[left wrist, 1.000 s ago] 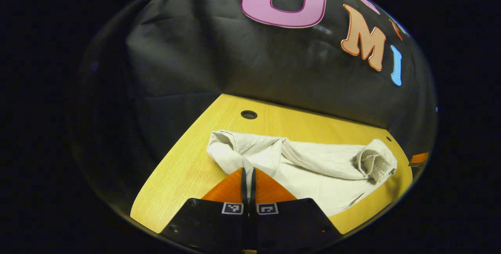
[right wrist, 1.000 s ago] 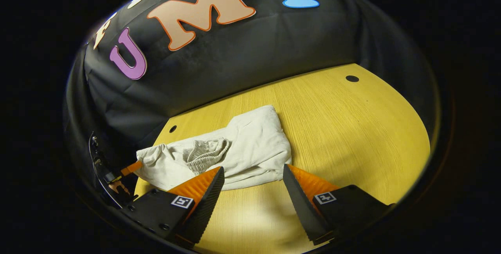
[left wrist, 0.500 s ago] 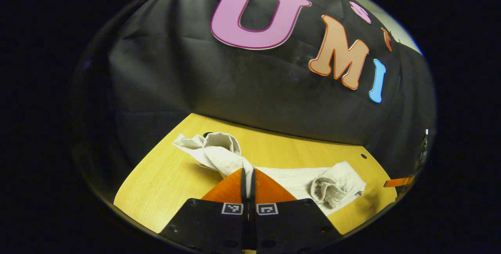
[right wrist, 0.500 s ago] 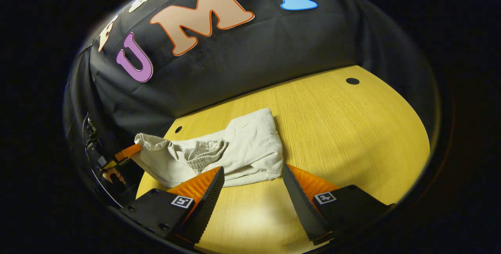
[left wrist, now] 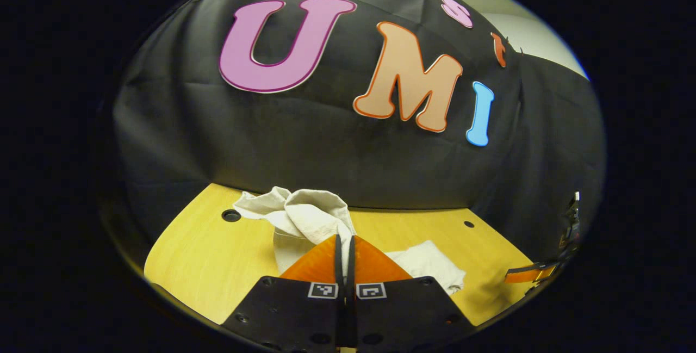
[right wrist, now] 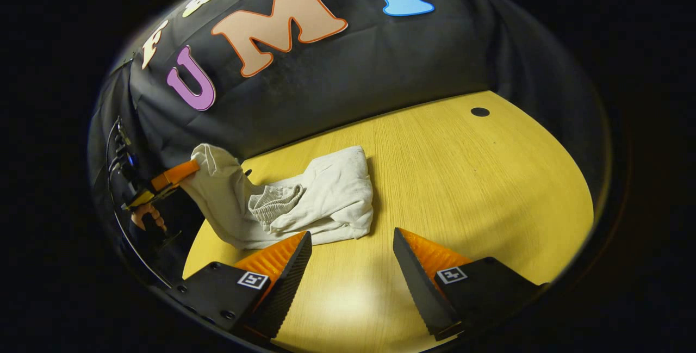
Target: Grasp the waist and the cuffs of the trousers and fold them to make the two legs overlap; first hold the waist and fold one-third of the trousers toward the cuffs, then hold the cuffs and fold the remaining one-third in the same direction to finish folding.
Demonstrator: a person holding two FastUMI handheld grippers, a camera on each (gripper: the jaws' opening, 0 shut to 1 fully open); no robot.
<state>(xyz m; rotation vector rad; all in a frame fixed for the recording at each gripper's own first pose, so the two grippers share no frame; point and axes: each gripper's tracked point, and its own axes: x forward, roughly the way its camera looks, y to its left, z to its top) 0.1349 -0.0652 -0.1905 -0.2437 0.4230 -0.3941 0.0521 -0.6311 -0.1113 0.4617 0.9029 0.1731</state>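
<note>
The off-white trousers lie bunched on the yellow wooden table. A ribbed, gathered band shows in their middle. My left gripper is shut on one end of the trousers and holds it above the table; in the right gripper view, the left gripper has cloth hanging from it in a slanted sheet. My right gripper is open, low over the table just in front of the trousers' near edge, with nothing between its fingers. It also appears at the far right as the right gripper.
The table has small round holes near its back edge. Black cloth walls close in behind it. A hand holds the left gripper past the table's left edge. Bare tabletop lies to the right of the trousers.
My left gripper has risen, lifting its end of the trousers off the table and dragging the bundle toward it. The right gripper has stayed open and nearly still.
</note>
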